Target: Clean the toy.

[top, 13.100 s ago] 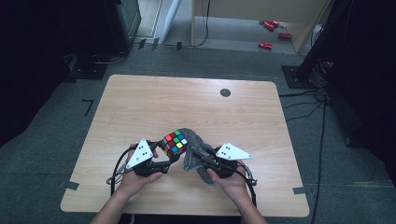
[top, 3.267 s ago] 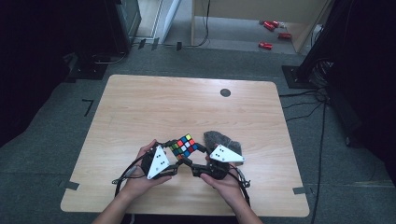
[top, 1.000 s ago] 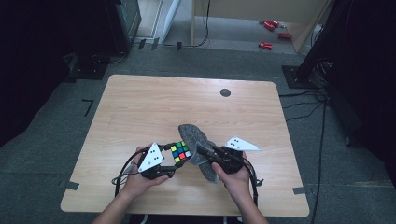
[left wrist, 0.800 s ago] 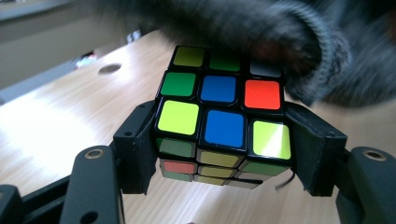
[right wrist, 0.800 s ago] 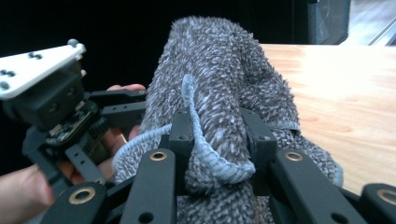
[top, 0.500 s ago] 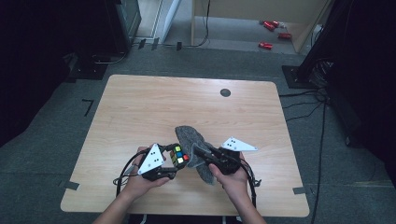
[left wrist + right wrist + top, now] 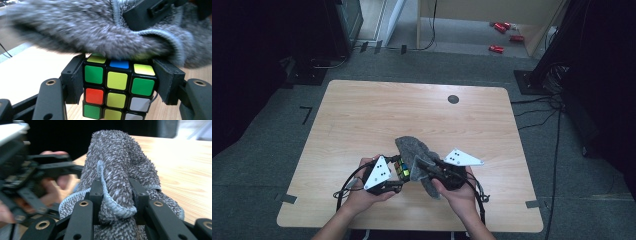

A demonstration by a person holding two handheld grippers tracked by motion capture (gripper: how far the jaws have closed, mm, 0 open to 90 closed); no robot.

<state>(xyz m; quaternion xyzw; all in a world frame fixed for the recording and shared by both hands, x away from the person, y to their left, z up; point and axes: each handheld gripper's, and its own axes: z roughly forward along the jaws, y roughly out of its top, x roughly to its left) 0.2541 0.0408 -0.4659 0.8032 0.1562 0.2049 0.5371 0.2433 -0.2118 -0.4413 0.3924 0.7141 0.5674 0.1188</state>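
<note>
Left gripper: 2 black jaws, brass-ringed screw holes; grey 3-cornered plate, black trailing cable.

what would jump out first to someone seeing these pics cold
The colourful puzzle cube, clamped between the pads of the left gripper near the front edge of the wooden table. Right against it from above is a shaggy grey cloth, bunched and pinched in the right gripper. Beyond the table, small red things lie on the floor.

cube at table's 6 o'clock edge, cloth draped on it, trailing toward 4 o'clock
</note>
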